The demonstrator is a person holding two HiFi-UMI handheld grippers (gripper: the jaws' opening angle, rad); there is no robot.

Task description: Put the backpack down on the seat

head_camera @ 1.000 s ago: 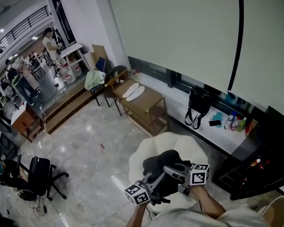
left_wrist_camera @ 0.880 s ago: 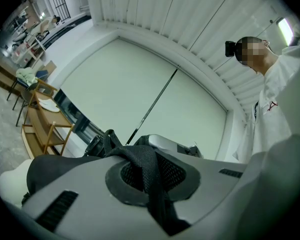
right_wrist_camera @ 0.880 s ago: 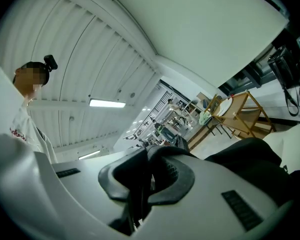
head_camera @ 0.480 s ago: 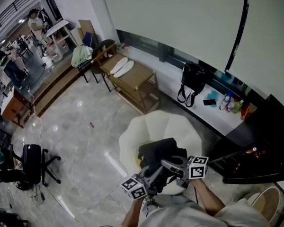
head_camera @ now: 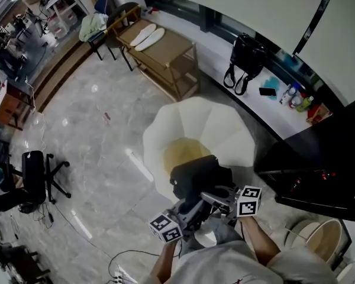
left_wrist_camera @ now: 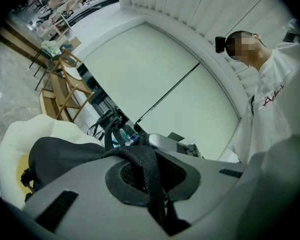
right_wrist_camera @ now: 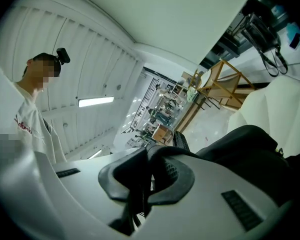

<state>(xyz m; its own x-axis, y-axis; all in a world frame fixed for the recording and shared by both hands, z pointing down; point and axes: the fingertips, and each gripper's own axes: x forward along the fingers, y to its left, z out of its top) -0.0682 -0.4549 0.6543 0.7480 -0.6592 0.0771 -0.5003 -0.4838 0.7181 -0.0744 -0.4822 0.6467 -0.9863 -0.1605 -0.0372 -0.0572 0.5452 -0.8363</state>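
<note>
A black backpack (head_camera: 194, 177) hangs over the near edge of a cream, round, cushioned seat (head_camera: 208, 126), whose yellowish hollow (head_camera: 180, 153) lies just beyond it. Both grippers are right below the backpack in the head view. My left gripper (head_camera: 191, 210) is shut on a black webbing strap (left_wrist_camera: 151, 176), with the backpack body (left_wrist_camera: 60, 159) ahead of it and the seat (left_wrist_camera: 7, 144) behind that. My right gripper (head_camera: 218, 197) is shut on another black strap (right_wrist_camera: 140, 191). Ahead of it are the backpack (right_wrist_camera: 255, 154) and the seat (right_wrist_camera: 285, 101). Whether the backpack rests on the seat is unclear.
A wooden rack (head_camera: 165, 55) with white insoles stands beyond the seat. A black handbag (head_camera: 247, 55) and bottles (head_camera: 300, 100) sit on a white ledge. A black cabinet (head_camera: 322, 164) is to the right, a round bin (head_camera: 319, 241) at the near right, an office chair (head_camera: 32, 171) to the left.
The head view has tipped further down, so more of the seat shows. The backpack and both grippers now sit over the seat's near edge. Both grips on the straps are unchanged.
</note>
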